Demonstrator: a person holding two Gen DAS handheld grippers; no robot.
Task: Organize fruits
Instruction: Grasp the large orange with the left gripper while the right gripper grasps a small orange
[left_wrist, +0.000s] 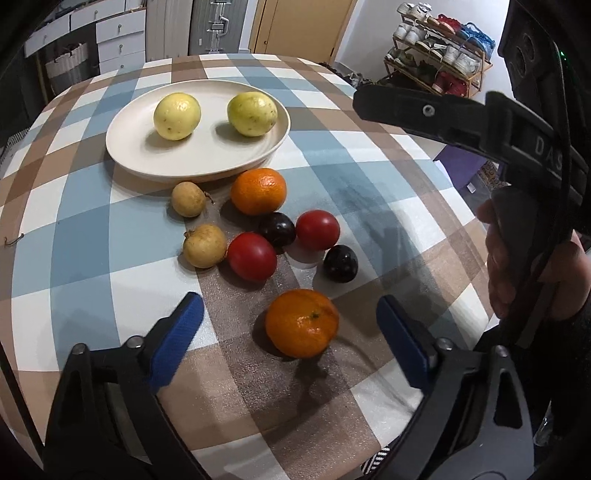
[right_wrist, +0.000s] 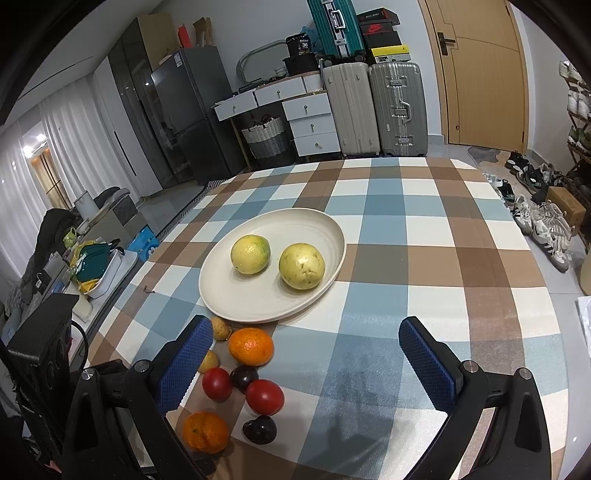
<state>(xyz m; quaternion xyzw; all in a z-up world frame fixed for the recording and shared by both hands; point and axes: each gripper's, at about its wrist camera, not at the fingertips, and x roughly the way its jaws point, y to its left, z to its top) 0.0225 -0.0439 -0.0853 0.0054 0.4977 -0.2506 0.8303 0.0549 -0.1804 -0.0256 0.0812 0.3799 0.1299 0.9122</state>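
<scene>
A cream plate (left_wrist: 129, 147) (right_wrist: 229, 299) holds two yellow-green guavas (left_wrist: 177, 116) (right_wrist: 250, 254). Loose fruit lies in front of it on the checked cloth: two oranges (left_wrist: 302, 323) (right_wrist: 206, 432), two red tomatoes (left_wrist: 252, 256) (right_wrist: 265, 397), two dark plums (left_wrist: 340, 264) (right_wrist: 260, 429) and two small tan fruits (left_wrist: 204, 245) (right_wrist: 221, 328). My left gripper (left_wrist: 290, 317) is open, its blue pads either side of the near orange. My right gripper (right_wrist: 304, 332) is open and empty, above the cloth to the right of the loose fruit; its arm shows in the left wrist view (left_wrist: 461, 122).
The round table (right_wrist: 424, 221) has a blue, brown and white checked cloth. Suitcases (right_wrist: 373, 110), white drawers and a basket stand beyond the far edge. Shoes and a shoe rack (left_wrist: 439, 62) are on the floor to the right.
</scene>
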